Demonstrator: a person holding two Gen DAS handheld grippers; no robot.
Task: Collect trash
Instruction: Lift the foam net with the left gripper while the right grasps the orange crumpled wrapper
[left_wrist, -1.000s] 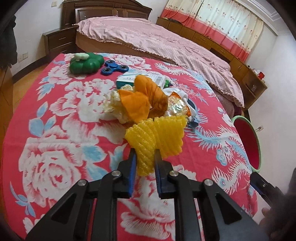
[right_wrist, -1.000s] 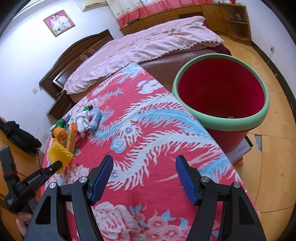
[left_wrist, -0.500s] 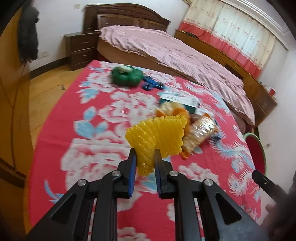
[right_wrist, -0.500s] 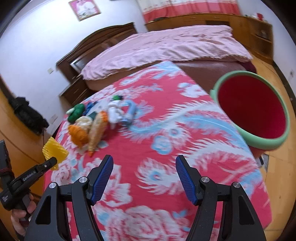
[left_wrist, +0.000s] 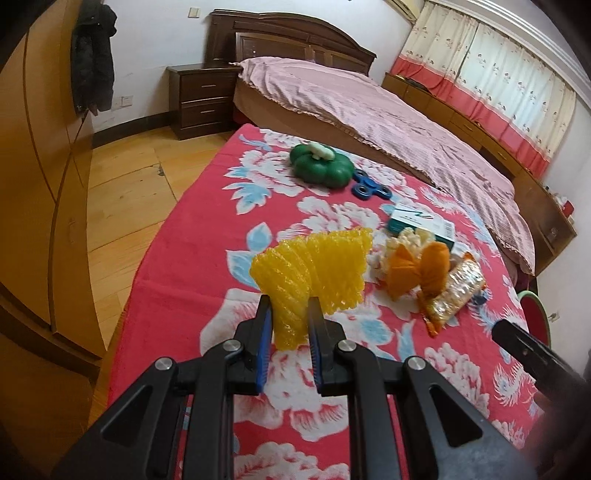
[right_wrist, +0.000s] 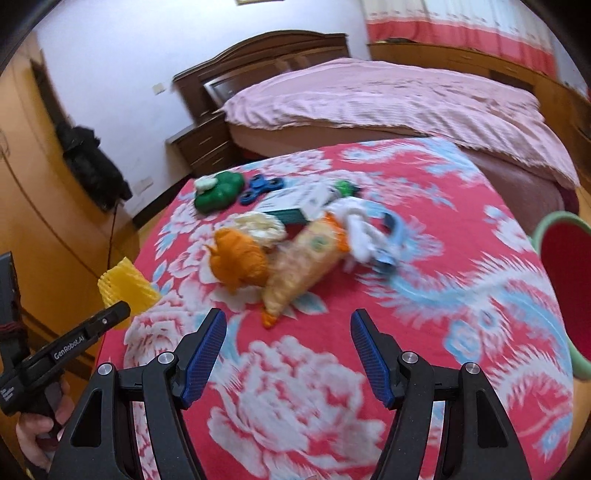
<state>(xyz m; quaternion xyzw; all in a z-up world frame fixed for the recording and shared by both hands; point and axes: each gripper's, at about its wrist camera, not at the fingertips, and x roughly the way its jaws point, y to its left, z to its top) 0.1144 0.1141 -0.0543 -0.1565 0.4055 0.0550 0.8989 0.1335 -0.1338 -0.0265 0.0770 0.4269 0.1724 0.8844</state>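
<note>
My left gripper (left_wrist: 289, 306) is shut on a yellow foam fruit net (left_wrist: 314, 273) and holds it above the left part of the red floral table (left_wrist: 192, 266); the net also shows in the right wrist view (right_wrist: 125, 288). My right gripper (right_wrist: 288, 325) is open and empty above the table's near side. Ahead of it lies a trash pile: an orange wrapper (right_wrist: 240, 258), a clear snack bag (right_wrist: 306, 262), white crumpled paper (right_wrist: 260, 225) and white tissue (right_wrist: 360, 229). The red bin with a green rim (right_wrist: 565, 273) stands off the table's right edge.
A green pumpkin-shaped toy (left_wrist: 320, 166), a blue fidget spinner (left_wrist: 369, 188) and a green-white box (left_wrist: 421, 225) lie farther back on the table. A bed (left_wrist: 369, 107) stands behind, a nightstand (left_wrist: 199, 99) beside it, and a wooden wardrobe (left_wrist: 33, 184) on the left.
My left gripper has carried the yellow net back and left, away from the pile. My right gripper has swung from the red bin toward the trash pile, still open.
</note>
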